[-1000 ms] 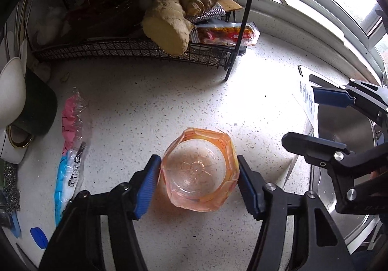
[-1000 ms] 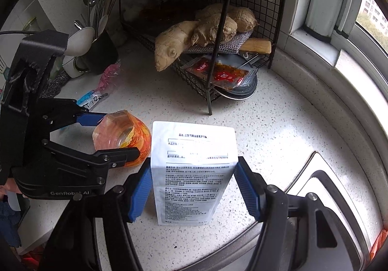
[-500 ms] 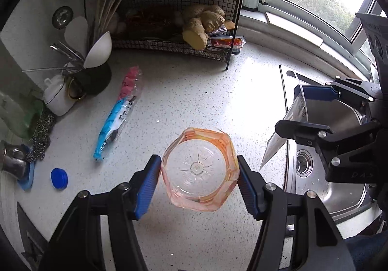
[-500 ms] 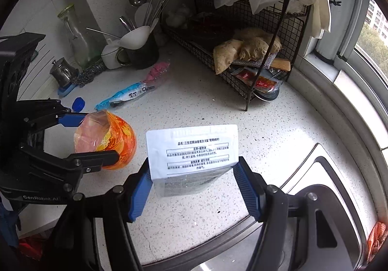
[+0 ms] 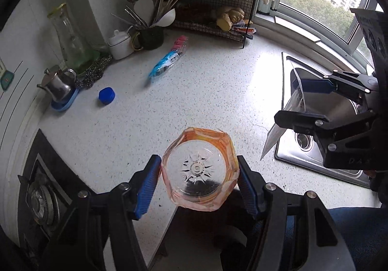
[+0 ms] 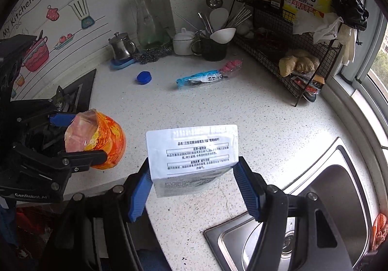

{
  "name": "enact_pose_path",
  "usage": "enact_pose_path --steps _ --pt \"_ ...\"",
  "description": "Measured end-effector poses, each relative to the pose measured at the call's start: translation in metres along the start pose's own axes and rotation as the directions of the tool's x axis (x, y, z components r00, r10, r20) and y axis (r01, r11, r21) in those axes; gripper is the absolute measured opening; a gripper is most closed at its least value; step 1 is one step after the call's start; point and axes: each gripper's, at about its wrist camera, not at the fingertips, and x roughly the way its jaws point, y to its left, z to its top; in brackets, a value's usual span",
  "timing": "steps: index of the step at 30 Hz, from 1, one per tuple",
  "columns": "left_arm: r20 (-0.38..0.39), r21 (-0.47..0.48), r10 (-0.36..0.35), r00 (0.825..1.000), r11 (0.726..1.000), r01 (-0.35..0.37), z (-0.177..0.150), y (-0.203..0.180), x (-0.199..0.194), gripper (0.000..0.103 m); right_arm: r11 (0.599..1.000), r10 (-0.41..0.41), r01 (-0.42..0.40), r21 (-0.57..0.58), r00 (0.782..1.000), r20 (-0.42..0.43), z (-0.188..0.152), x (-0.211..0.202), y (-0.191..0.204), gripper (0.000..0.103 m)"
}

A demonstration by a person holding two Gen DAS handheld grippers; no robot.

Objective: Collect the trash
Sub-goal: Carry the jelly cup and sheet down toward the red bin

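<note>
Both sets of jaws are clamped on trash: my left gripper (image 5: 199,175) pinches an orange plastic cup (image 5: 199,171) by its rim, my right gripper (image 6: 192,188) squeezes a white printed pouch (image 6: 191,155) — both held above the speckled countertop (image 5: 206,91) near its front edge. On the counter lie a blue-and-pink wrapper (image 6: 208,75) and a blue bottle cap (image 6: 143,77), well apart from either gripper.

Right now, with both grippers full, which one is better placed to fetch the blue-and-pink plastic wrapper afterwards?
Left, marginally. The left gripper clamps the orange plastic cup; the right gripper clamps the white printed pouch over the steel sink. The blue-and-pink plastic wrapper lies nearer the left side.
</note>
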Motion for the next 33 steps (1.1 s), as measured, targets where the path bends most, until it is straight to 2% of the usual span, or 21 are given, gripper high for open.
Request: enact_pose_path --steps 9,15,19,25,28,33 --pt "0.022 -0.111 0.021 1.000 0.994 -0.018 -0.103 0.020 -0.047 0.059 0.995 0.037 -0.037 -0.089 0.999 -0.001 -0.036 -0.008 0.083 0.063" --pt "-0.014 -0.159 0.011 1.000 0.987 -0.013 -0.166 0.022 -0.053 0.059 0.991 0.058 -0.063 -0.115 0.997 -0.044 -0.070 0.001 0.126 0.063" --pt "-0.067 -0.178 0.028 0.997 0.983 -0.040 -0.202 0.021 -0.040 0.059 0.987 0.061 -0.072 -0.146 0.995 -0.075 -0.095 0.011 0.151 0.063" --pt "-0.120 -0.290 -0.039 0.992 0.957 0.003 -0.248 0.020 -0.015 0.059 0.982 0.089 -0.112 -0.151 0.984 -0.153 -0.131 0.034 0.170 0.063" --pt "-0.161 -0.348 -0.063 0.985 0.938 0.003 -0.265 0.016 0.004 0.059 0.976 0.100 -0.132 -0.171 0.978 -0.183 -0.149 0.051 0.175 0.063" --pt "-0.214 -0.358 -0.063 0.975 0.933 -0.018 -0.284 0.008 0.044 0.059 0.977 0.103 -0.139 -0.161 0.971 -0.215 -0.170 0.078 0.176 0.063"
